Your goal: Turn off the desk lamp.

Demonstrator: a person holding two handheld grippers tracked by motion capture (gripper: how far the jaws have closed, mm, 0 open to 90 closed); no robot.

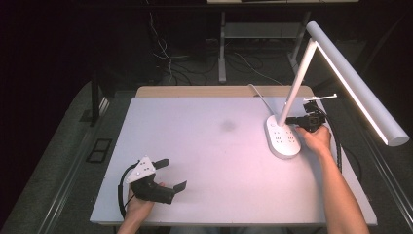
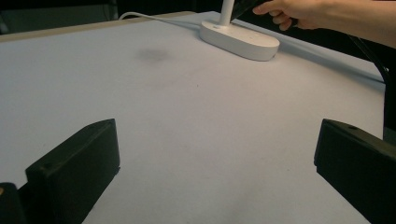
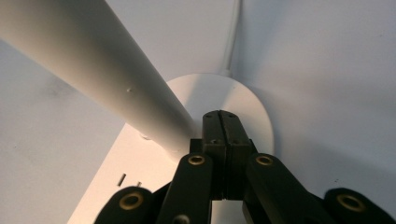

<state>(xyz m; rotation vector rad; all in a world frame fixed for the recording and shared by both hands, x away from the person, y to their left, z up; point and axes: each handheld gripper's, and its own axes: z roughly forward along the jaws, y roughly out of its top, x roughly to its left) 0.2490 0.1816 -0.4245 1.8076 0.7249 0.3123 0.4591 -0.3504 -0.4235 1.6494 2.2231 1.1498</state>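
1. We take the lamp (image 1: 284,139) as landmark: white oval base at the far right of the table (image 1: 204,146), stem leaning up and right to a long lit head.
2. Right gripper (image 1: 291,120) sits just above the base, beside the stem foot. In its own view we see the jaws pressed flat together, nothing between them, tips close against the stem (image 3: 93,70).
3. Left gripper (image 1: 171,174) rests well apart from the lamp, at the near left. Jaws spread wide, empty.
4. Lamp cord (image 1: 258,95) runs off the far edge.
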